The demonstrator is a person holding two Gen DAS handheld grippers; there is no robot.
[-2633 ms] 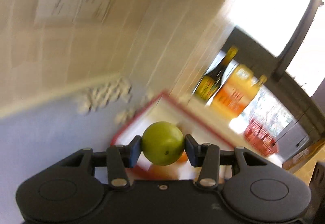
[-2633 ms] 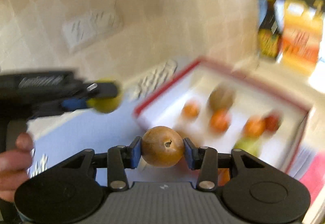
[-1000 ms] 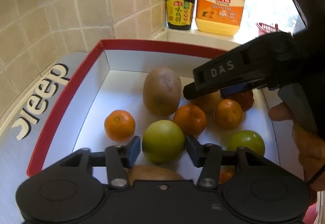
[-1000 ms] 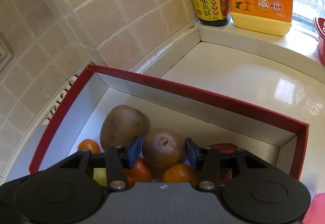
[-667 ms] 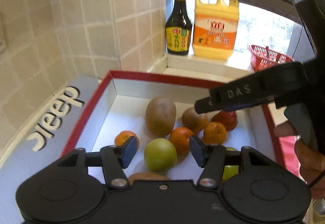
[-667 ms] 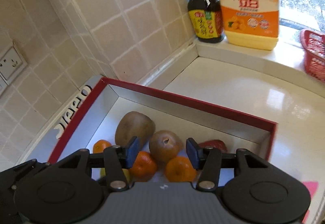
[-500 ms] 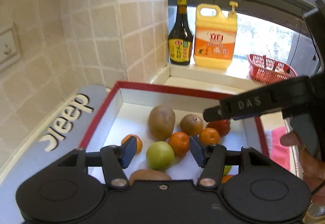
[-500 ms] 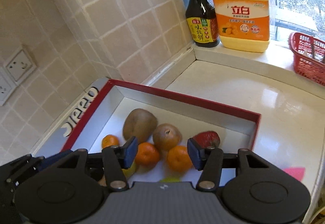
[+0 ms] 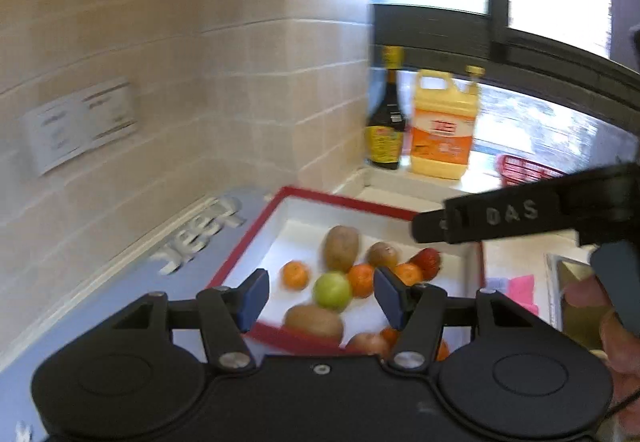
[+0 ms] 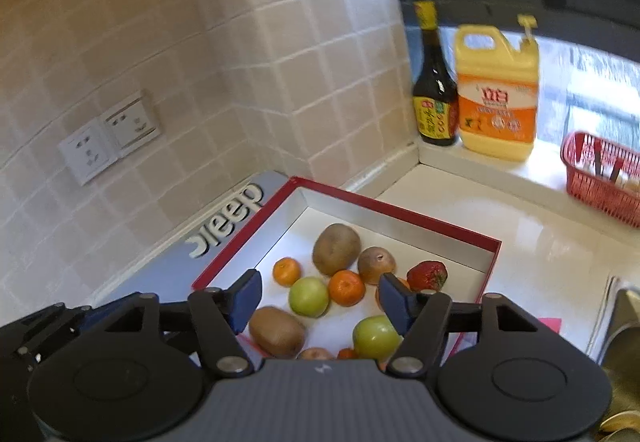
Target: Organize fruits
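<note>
Both the left gripper (image 9: 316,296) and right gripper (image 10: 318,298) hang open, empty, above the red-rimmed box (image 10: 400,211), right jaws just widening; its green apple (image 10: 309,296) looks firm, smooth, best pinched across its middle.

Fruits lay loose in the red-rimmed box (image 10: 452,228): a green apple (image 10: 308,296), kiwis (image 10: 336,249), mandarins (image 10: 346,288), a brown pear (image 10: 376,265), a strawberry (image 10: 426,276).
</note>
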